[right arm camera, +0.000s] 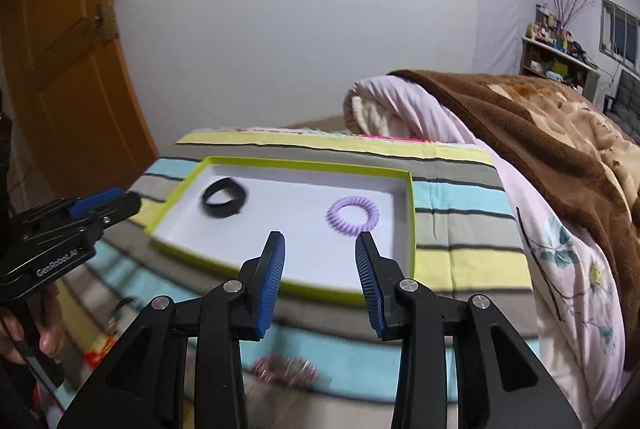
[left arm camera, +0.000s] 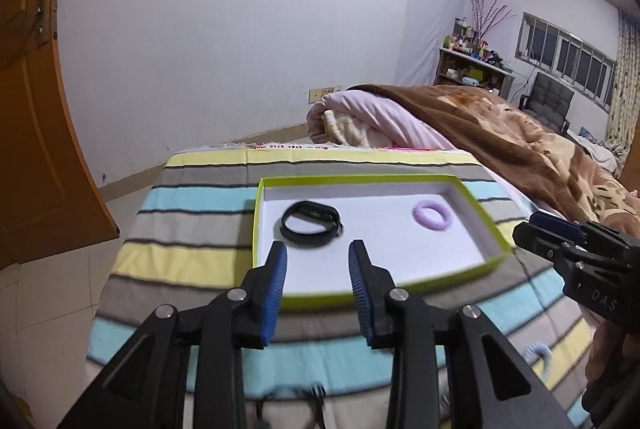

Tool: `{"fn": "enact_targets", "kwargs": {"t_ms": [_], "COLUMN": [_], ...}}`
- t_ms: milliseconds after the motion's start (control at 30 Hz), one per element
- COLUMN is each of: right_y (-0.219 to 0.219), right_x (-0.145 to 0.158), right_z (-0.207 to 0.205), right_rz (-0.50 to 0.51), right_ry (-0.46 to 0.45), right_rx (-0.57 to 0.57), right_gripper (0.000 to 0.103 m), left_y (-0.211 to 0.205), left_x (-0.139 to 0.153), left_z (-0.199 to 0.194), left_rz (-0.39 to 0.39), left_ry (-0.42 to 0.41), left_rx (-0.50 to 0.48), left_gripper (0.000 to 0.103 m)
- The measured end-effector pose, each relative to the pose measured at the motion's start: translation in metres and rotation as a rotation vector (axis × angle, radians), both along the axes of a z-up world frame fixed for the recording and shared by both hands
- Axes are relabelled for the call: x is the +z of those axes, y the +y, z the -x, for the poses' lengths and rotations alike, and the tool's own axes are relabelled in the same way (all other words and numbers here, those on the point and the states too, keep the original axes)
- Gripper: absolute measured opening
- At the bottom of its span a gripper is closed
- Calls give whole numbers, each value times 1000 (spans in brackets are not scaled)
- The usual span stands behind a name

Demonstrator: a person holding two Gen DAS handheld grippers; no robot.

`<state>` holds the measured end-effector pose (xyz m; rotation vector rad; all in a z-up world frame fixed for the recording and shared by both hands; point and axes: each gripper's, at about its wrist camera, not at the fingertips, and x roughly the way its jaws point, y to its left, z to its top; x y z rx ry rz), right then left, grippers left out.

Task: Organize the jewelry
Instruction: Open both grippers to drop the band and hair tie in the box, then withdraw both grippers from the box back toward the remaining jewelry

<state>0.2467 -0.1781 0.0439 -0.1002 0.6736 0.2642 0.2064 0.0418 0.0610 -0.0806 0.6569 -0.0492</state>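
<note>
A shallow box with a green rim [left arm camera: 486, 217] [right arm camera: 412, 213] lies on the striped bedspread. In it lie a black band [left arm camera: 312, 225] [right arm camera: 224, 201] at the left and a lilac spiral ring [left arm camera: 431, 213] [right arm camera: 353, 216] at the right. My left gripper [left arm camera: 318, 249] is open and empty over the box's near edge, just short of the black band. My right gripper [right arm camera: 320, 239] is open and empty over the near part of the box, just short of the lilac ring. A pale blue spiral ring [left arm camera: 538, 353] and a blurred pink beaded piece [right arm camera: 286, 369] lie on the bedspread nearer me.
The striped bedspread [left arm camera: 192, 261] drops off to a tiled floor at the left. A rolled pink quilt [right arm camera: 404, 109] and a brown blanket [left arm camera: 500, 137] are heaped behind and right of the box. An orange door [right arm camera: 60, 69] stands at the left.
</note>
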Motion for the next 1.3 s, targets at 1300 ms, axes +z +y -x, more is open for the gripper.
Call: {"fn": "enact_targets", "kwargs": {"t_ms": [1300], "right_y": [-7], "right_x": [-20], "right_z": [192], "right_rz": [-39], "right_ry": [-31], "right_rx": [70], "right_gripper": [38], "left_y": [-11], "left_x": [-18], "left_z": [175], "left_rz": [1], "left_ry": [-70], "left_rx": [60], "left_gripper": [38]}}
